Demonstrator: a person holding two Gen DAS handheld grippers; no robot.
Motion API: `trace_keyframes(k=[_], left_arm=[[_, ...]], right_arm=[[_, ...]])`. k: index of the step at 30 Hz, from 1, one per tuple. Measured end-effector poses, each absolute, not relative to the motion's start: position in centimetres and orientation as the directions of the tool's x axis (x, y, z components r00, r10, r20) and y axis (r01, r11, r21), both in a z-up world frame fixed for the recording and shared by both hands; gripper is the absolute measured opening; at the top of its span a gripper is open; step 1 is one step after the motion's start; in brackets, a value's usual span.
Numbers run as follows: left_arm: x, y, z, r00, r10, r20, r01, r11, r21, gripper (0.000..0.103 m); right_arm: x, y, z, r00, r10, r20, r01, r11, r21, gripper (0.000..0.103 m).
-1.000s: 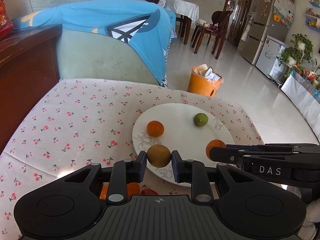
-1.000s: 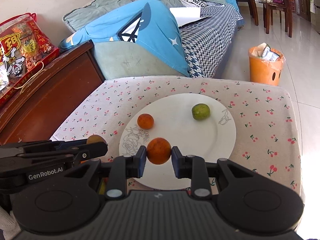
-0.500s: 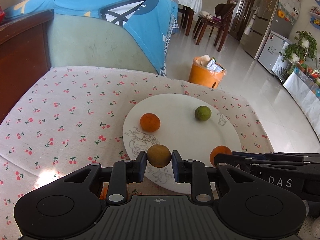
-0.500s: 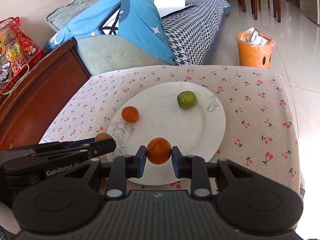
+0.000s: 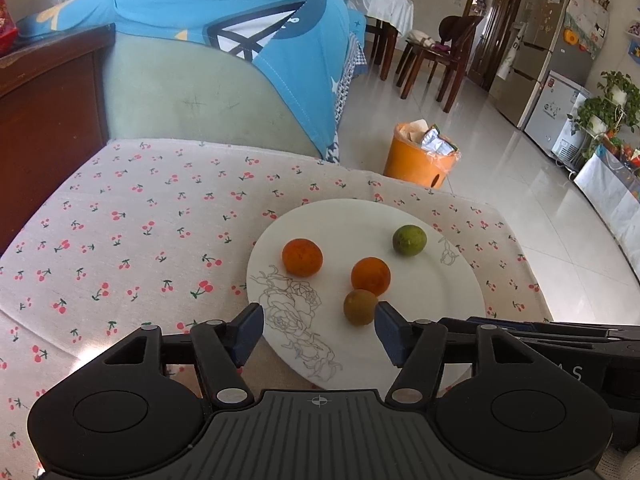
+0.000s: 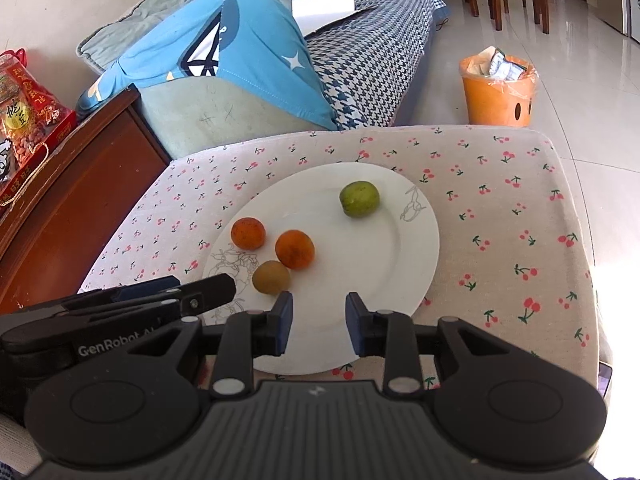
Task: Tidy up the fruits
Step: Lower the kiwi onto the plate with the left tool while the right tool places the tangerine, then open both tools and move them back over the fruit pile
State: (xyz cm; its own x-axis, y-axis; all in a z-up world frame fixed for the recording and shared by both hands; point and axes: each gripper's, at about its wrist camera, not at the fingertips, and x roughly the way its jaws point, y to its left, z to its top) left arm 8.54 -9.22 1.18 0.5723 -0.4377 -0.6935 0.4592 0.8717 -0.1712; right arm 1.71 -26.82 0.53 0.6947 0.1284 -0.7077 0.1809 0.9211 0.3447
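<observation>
A white plate point(image 5: 432, 288) point(image 6: 384, 248) with a line-drawn flower lies on the cherry-print cloth. On it rest a brown-green fruit point(image 5: 360, 307) point(image 6: 271, 277), an orange fruit point(image 5: 370, 276) point(image 6: 295, 249) touching it, a second orange fruit point(image 5: 302, 257) point(image 6: 248, 233) and a green fruit point(image 5: 409, 240) point(image 6: 359, 199). My left gripper point(image 5: 319, 332) point(image 6: 188, 292) is opening; the brown-green fruit lies free by its right pad. My right gripper point(image 6: 319, 326) point(image 5: 552, 332) is opening too, with nothing between its fingers over the plate's near part.
The cherry-print cloth point(image 5: 140, 240) covers a small table. Behind it stand a sofa with a blue cover point(image 5: 224, 24) and a dark wooden cabinet point(image 6: 72, 200) at the left. An orange waste bin point(image 5: 420, 160) sits on the tiled floor to the right.
Both grippers let go of their fruits: the brown-green fruit and the orange fruit now lie on the plate, touching. Both pairs of jaws have spread, the left far wider.
</observation>
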Motion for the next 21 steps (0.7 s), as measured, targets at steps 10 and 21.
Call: trace_keyframes(k=[10,21], left_arm=[[8.3,-7.1,3.7,0.615,-0.384,-0.689,0.421,0.899,-0.125,0.063],[8.2,-2.2,4.8,0.64,-0.308,-0.704,0.326,0.939,-0.114,0.063]], right_arm=[[1.7,-26.6,0.9,0.702,0.148,-0.697,0.161,0.92,0.357,0.04],[0.6,-23.9,1.8,0.742,0.23,-0.63,0.003,0.938,0.346,0.049]])
